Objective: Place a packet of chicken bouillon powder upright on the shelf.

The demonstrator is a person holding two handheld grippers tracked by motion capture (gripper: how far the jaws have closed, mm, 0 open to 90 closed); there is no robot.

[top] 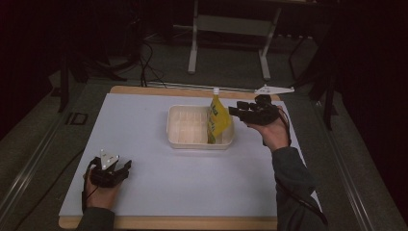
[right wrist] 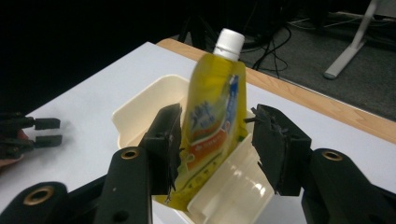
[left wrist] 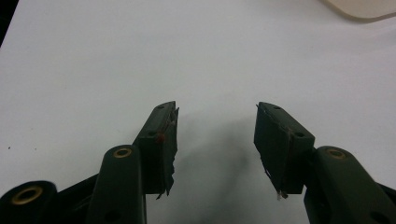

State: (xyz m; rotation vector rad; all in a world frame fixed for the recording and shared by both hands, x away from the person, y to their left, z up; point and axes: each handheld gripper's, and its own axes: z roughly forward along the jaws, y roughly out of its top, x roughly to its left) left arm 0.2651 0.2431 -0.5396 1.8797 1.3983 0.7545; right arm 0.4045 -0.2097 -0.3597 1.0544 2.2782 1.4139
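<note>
Near the tabletop's far edge, a yellow pouch leans upright in a cream tray. The right gripper stands wide beside it, holding nothing. By the near left corner, the left gripper is wide and empty.

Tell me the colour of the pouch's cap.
White, clearest in the right gripper view: cap on the yellow pouch.

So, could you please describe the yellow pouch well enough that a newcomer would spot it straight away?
Look at the cream tray in the middle of the white table. At its right end, in front of the open right claw, stands the pouch. It is bright yellow, upright, and has a white screw cap.
</note>
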